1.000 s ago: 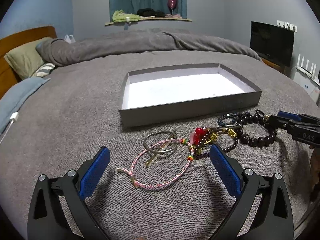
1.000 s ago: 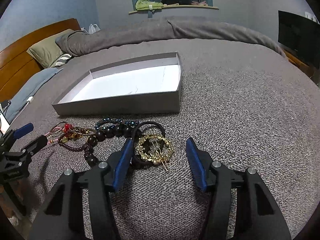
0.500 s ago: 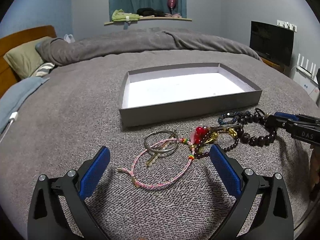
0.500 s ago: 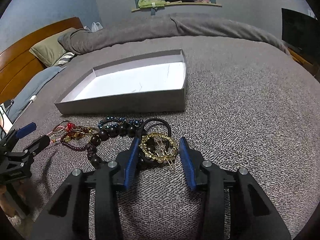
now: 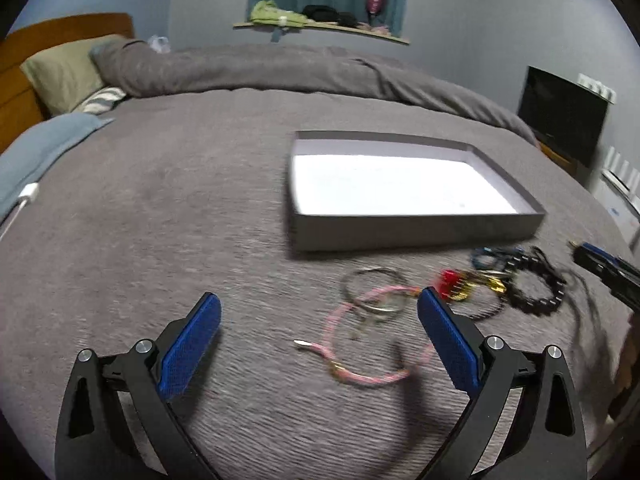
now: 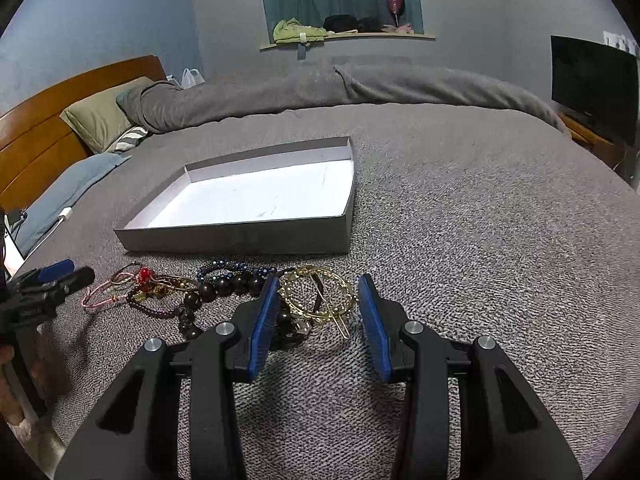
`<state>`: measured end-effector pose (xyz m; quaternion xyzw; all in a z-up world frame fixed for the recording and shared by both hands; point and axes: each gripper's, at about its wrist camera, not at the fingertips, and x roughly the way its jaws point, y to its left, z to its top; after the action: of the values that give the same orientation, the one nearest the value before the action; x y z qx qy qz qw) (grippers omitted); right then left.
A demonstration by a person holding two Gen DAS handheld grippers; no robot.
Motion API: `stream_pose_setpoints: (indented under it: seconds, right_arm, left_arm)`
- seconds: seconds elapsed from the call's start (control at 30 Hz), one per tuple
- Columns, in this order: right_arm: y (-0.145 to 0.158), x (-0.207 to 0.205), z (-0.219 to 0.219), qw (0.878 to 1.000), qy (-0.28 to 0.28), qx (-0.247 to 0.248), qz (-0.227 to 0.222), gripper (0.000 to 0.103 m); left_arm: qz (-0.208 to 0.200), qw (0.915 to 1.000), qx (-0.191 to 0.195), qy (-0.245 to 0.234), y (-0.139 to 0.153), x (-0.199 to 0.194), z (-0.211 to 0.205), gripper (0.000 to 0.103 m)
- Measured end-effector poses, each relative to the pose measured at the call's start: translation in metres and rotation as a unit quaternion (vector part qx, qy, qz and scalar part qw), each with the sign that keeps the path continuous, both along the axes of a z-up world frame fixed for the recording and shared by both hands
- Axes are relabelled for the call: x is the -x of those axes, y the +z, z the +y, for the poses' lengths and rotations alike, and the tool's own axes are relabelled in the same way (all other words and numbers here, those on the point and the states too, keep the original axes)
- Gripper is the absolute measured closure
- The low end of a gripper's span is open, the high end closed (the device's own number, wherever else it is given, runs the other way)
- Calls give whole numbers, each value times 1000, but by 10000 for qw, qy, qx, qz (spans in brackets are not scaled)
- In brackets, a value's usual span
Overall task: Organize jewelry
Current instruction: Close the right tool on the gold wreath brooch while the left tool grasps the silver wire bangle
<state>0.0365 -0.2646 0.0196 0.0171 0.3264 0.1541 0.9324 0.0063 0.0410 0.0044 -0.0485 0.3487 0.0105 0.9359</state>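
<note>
On the grey blanket in front of the shallow grey tray (image 6: 240, 236) lies a cluster of jewelry. My right gripper (image 6: 319, 282) is shut on a gold openwork hair ring (image 6: 320, 316) with its pin hanging down. Against its left pad lie the big dark beads (image 6: 224, 290), with a blue bead bracelet (image 6: 236, 268) behind them. My left gripper (image 5: 319, 298) stands wide open, low over the blanket. A pink cord bracelet (image 5: 372, 378) lies beside its right finger. Silver rings (image 5: 374, 292), a red charm (image 5: 452, 280) and the dark bead bracelet (image 5: 536, 296) lie further right. This view is blurred.
The tray (image 5: 400, 232) has a white floor with nothing in it. A rolled duvet (image 6: 360, 84), pillows (image 6: 96, 120) and a wooden headboard lie beyond. A dark screen (image 6: 592, 80) stands at the right. A white charger and cable (image 5: 28, 192) lie at the left.
The right jaws narrowed onto the gold hair ring and stayed there. The left gripper swung left, so the tray and jewelry slid right in its view.
</note>
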Motion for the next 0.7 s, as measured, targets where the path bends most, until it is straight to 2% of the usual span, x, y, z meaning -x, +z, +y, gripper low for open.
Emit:
stream_pose_setpoints:
  seconds: [0.1,0.2,0.3,0.37,0.4,0.47,0.6,0.7]
  right_arm:
    - [1,0,-1,10000,5,-1,-22,62]
    - [2,0,-2,10000,11,-16,-39,62]
    - [1,0,-1,10000,48,-35,-5,62]
    - [2,0,0,10000,81,-42,-11,62]
    - [2,0,-1,10000,86,-45,-21,62]
    - [3,1,-1,9999,91,-37,-56,62]
    - [4,2,1,9999,114,-38,-58,62]
    - [3,2,2,9999,130,-29,-59,62]
  left_arm:
    - [132,9998,96,101,-2,-7,10,8]
    - [12,9996,239,-146,1,-6,2,8]
    - [83,9990,-69,-442,-2,-11,-21,9]
    - [215,9980,-181,-573,-8,-18,-31,16]
    - [373,9971,-192,-632,-13,-24,-35,28]
    - [541,9964,-194,-629,-19,-30,-35,38]
    - [554,9960,-129,-691,-22,-36,-34,41]
    - [544,9955,-117,-772,-23,-39,-35,51]
